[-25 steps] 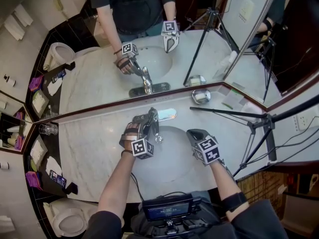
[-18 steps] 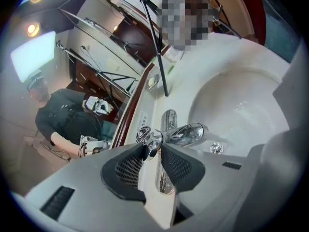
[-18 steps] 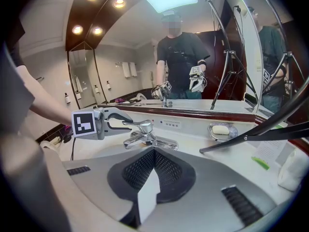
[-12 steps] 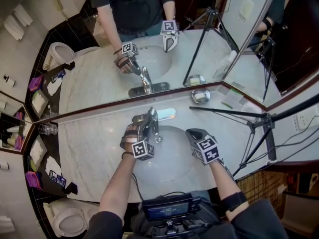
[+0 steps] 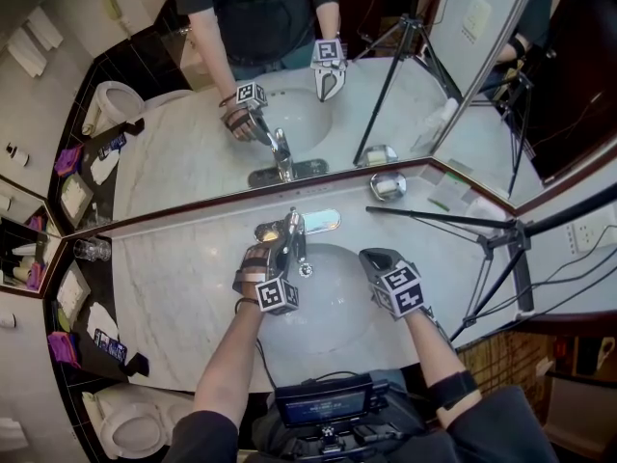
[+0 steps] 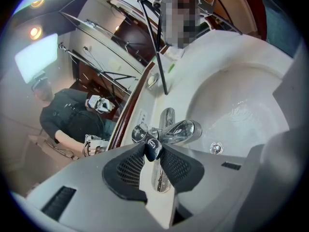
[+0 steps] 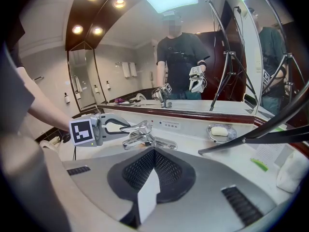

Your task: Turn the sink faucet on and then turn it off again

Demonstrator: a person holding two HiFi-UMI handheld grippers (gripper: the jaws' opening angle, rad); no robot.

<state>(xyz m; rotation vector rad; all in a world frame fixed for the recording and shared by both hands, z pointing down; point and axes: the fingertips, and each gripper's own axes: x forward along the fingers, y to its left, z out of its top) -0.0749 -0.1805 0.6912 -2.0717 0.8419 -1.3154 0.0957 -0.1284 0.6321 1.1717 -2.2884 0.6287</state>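
— What is seen of the room?
— A marble counter [image 5: 164, 297] is set under a mirror [image 5: 193, 152]; the faucet [image 5: 294, 231] is placed at frame centre.
— And only in the gripper views?
— The left gripper [image 6: 153, 152], its jaws just closing, is pinched on the lever [image 6: 154, 147]; the right gripper [image 7: 153, 153] is clenched empty.

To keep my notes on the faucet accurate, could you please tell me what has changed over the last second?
The left tongs have just been closing on the tip of the chrome faucet lever, held between their pads. The right tongs stay shut and empty over the white sink basin; the chrome spout has not moved.
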